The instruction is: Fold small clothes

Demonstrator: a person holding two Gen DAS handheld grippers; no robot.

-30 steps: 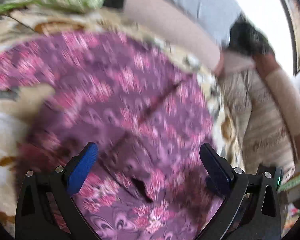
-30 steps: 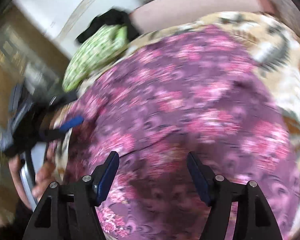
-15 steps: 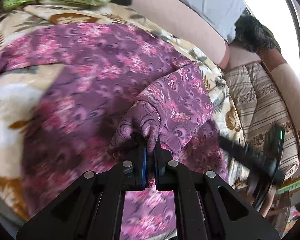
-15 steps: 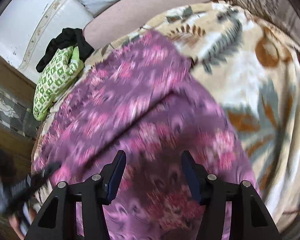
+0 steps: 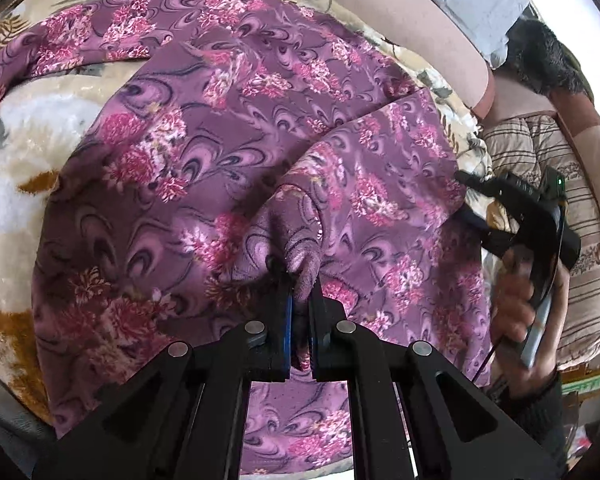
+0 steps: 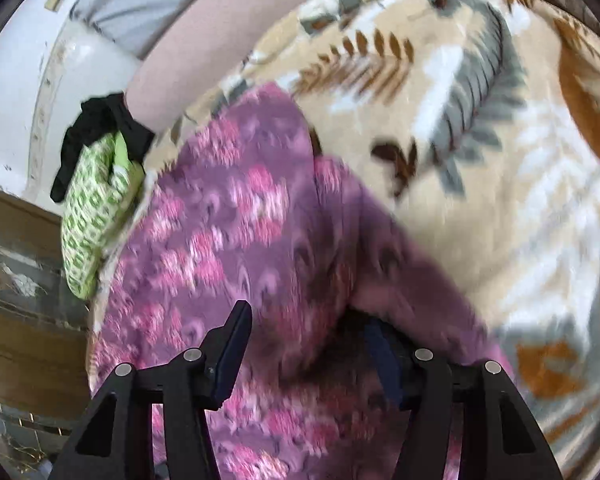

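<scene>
My left gripper (image 5: 299,292) pinches the soft, limp purple garment (image 5: 228,128); my right gripper (image 6: 312,344) gapes at its three-o'clock edge.

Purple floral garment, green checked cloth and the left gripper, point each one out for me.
purple floral garment (image 5: 228,128), left wrist view, flat middle of the fabric.
green checked cloth (image 6: 94,216), right wrist view, its middle.
left gripper (image 5: 300,304), left wrist view, between the fingertips.
</scene>
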